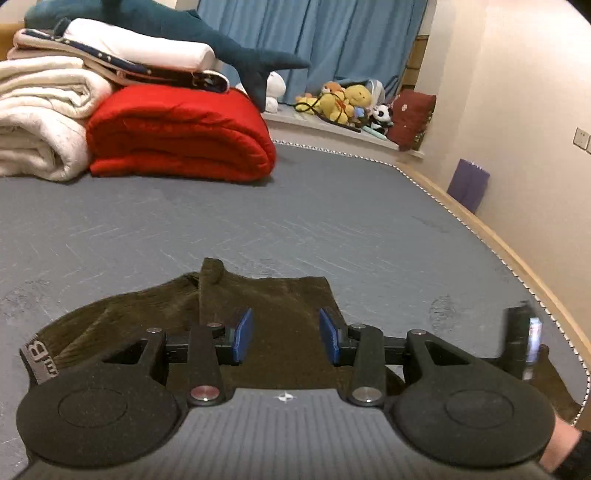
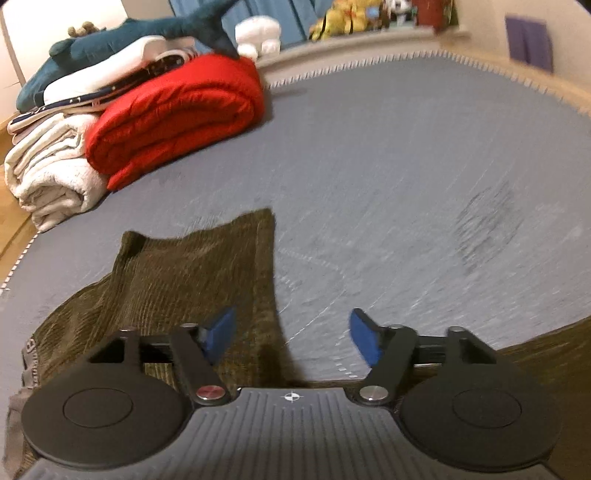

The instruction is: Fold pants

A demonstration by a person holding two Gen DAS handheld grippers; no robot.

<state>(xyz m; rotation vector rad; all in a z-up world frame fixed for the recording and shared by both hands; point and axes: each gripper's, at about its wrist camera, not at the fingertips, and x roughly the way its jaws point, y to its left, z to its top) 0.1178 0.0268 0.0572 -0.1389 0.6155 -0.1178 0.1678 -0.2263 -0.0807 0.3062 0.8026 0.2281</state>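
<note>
Both tongs [image 1: 286, 334] [image 2: 291, 334] gape empty over olive pants [image 1: 280, 317] on grey mattress [image 1: 332, 221].

Blue curtains [image 1: 325, 40], cream wall [image 1: 517, 110]

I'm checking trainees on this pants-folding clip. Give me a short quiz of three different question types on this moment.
1. True or false: the left gripper grips the pants.
2. What lies right of the white blanket? A) red quilt B) box C) lamp
3. Fill in: the toy shark lies on top of the folded ____.

Key: 1 false, its jaws stand open with only cloth below them. 2 A, the red quilt. 3 bedding.
</note>
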